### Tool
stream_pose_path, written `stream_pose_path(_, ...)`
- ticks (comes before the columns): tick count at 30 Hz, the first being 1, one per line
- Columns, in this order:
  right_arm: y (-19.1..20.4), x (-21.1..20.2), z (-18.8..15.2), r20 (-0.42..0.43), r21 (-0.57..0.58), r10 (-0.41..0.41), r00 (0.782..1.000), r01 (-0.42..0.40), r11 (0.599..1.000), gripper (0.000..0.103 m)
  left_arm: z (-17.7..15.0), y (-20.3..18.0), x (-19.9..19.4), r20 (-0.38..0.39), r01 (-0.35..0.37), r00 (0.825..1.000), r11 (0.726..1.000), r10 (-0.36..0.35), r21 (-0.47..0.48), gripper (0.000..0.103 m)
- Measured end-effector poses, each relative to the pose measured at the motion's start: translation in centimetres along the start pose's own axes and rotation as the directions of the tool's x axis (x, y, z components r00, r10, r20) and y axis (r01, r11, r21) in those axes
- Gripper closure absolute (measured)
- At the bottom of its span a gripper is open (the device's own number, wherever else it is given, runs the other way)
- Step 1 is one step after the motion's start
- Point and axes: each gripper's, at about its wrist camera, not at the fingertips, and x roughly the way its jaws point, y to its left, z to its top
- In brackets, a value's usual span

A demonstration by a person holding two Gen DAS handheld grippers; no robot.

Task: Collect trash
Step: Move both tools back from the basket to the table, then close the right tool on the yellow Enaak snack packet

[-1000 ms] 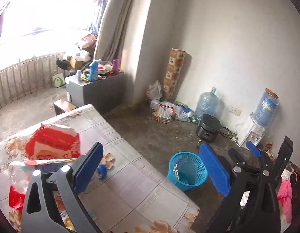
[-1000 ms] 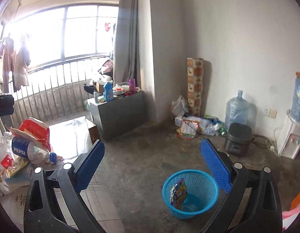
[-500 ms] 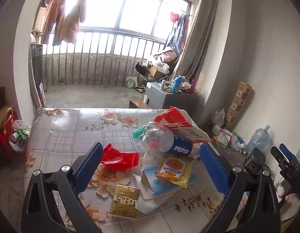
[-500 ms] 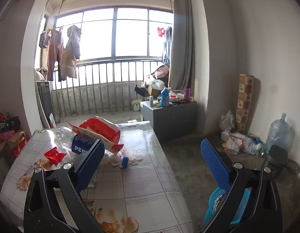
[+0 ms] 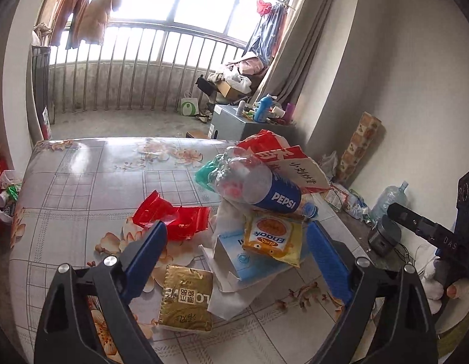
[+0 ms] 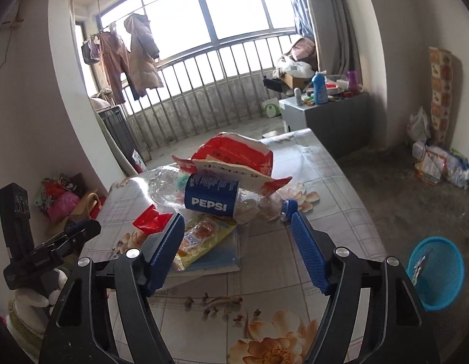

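A pile of trash lies on the flowered table [image 5: 91, 182]. A crushed Pepsi bottle [image 5: 273, 194] rests on top, against a red-and-white bag [image 5: 283, 157]. Under it are a yellow snack packet [image 5: 272, 236] and a light blue box [image 5: 243, 257], with a red wrapper [image 5: 173, 218] and a gold packet [image 5: 185, 297] beside them. My left gripper [image 5: 236, 236] hovers over the box and packet, jaws closing, touching nothing. My right gripper [image 6: 236, 221] sits just short of the Pepsi bottle [image 6: 210, 200], jaws closing, nothing pressed between them. The blue basket [image 6: 437, 273] stands on the floor right of the table.
A grey cabinet [image 6: 334, 112] with bottles stands by the curtain. A water jug [image 5: 389, 200] and a black cooker [image 5: 384, 236] sit on the floor by the right wall. Bags [image 5: 3, 194] lie left of the table. A railing and hung clothes are at the back.
Both views have swung from the floor and blue basket round to the trash pile on the table. Both grippers are closer to the pile, and their jaws stand narrower.
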Motion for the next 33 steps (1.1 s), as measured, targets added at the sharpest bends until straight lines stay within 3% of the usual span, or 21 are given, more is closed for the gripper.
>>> stream_pose_path(5, 0.4, 2.9, -1.0, -0.120, 0.074, 0.088, 0.989, -0.080, 0.994, 0.046, -0.1, 1.8, 2.1, -0.052, -0.011, 0.999, 1.000, 0.010, -0.022, 0.033)
stream_pose_path(7, 0.3, 4.6, -1.5, -0.177, 0.107, 0.104, 0.979, -0.086, 0.990, 0.051, -0.1, 2.7, 3.6, -0.095, -0.016, 0.995, 0.999, 0.013, -0.039, 0.051)
stream_pose_path(10, -0.3, 6.7, -1.9, -0.239, 0.173, 0.126, 0.963, -0.086, 0.981, 0.055, 0.2, 3.6, 6.6, -0.166, -0.005, 0.986, 0.998, -0.007, -0.067, 0.067)
stream_pose_path(12, -0.6, 7.8, -2.0, -0.257, 0.202, 0.130, 0.958, -0.078, 0.976, 0.055, 0.3, 4.0, 8.5, -0.211, 0.006, 0.977, 0.997, -0.023, -0.080, 0.072)
stream_pose_path(20, -2.5, 10.3, -2.0, -0.321, 0.291, 0.167, 0.932, -0.071, 0.954, 0.051, 0.0, 3.5, 14.7, -0.365, 0.028, 0.927, 0.987, -0.084, -0.156, 0.074)
stream_pose_path(25, -3.7, 10.4, -2.9, -0.361, 0.336, 0.230, 0.904, -0.104, 0.936, 0.051, -0.2, 2.1, 14.6, -0.380, 0.052, 0.919, 0.988, -0.103, -0.144, 0.074)
stream_pose_path(33, -5.6, 9.2, -4.6, -0.386, 0.425, 0.332, 0.861, -0.153, 0.892, 0.051, -2.1, 0.7, 13.0, -0.427, 0.138, 0.879, 0.970, -0.214, -0.201, 0.075)
